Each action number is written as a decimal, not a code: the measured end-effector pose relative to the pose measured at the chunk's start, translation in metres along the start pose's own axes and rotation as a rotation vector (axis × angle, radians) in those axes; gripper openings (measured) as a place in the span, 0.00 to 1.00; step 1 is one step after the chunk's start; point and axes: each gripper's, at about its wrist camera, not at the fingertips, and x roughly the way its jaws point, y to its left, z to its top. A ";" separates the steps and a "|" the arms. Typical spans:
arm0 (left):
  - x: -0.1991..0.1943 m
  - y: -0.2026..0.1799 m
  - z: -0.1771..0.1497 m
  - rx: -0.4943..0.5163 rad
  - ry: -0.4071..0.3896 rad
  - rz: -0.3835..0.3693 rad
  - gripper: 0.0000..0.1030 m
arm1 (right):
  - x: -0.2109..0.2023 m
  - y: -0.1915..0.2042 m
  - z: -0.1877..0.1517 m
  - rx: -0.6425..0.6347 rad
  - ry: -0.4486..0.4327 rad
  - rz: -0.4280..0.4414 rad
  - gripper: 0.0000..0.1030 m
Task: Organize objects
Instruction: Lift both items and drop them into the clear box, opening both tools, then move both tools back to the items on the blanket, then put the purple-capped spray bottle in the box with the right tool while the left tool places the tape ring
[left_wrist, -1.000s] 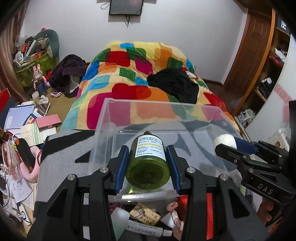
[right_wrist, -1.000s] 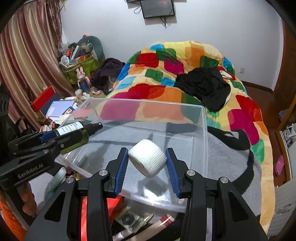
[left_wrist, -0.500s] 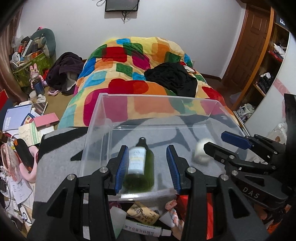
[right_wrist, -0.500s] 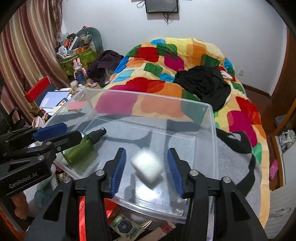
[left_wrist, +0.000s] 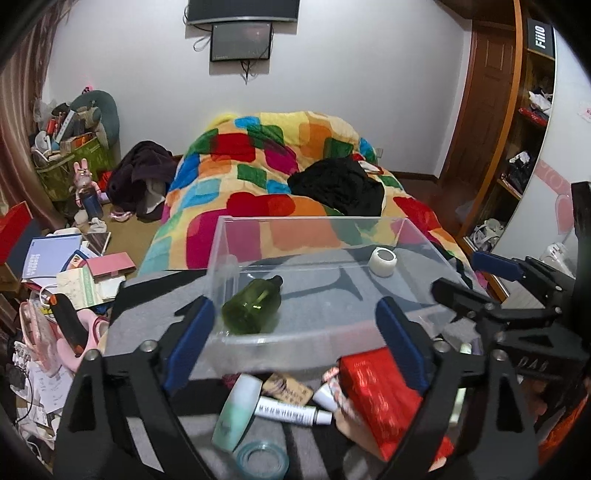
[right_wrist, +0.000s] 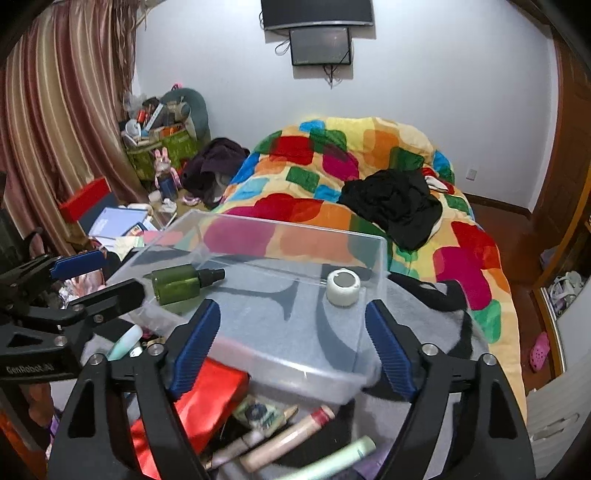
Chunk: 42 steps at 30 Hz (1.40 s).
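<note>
A dark green plastic spray bottle with a black cap (left_wrist: 254, 309) lies on its side in the clear rectangular plastic bin (left_wrist: 314, 223), near the bin's left wall. A small white roll of bandage tape (left_wrist: 382, 260) stands on end near the far right corner, well apart from the bottle.

The left gripper (left_wrist: 295, 336) has a black frame with triangular holes, silver screws at its joints and two blue ribbed pads (left_wrist: 190, 341). The right gripper (right_wrist: 293, 345) looks the same. On one side of each frame there are white letters: "GenRobot.AI" and "DAS".
</note>
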 end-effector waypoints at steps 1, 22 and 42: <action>-0.005 0.001 -0.003 -0.003 -0.005 0.002 0.91 | -0.006 -0.003 -0.004 0.008 -0.008 -0.007 0.79; -0.017 0.019 -0.094 -0.049 0.109 0.038 0.92 | -0.024 -0.051 -0.099 0.129 0.117 -0.138 0.79; 0.001 0.012 -0.114 -0.077 0.129 0.068 0.51 | -0.016 -0.064 -0.117 0.199 0.194 -0.097 0.44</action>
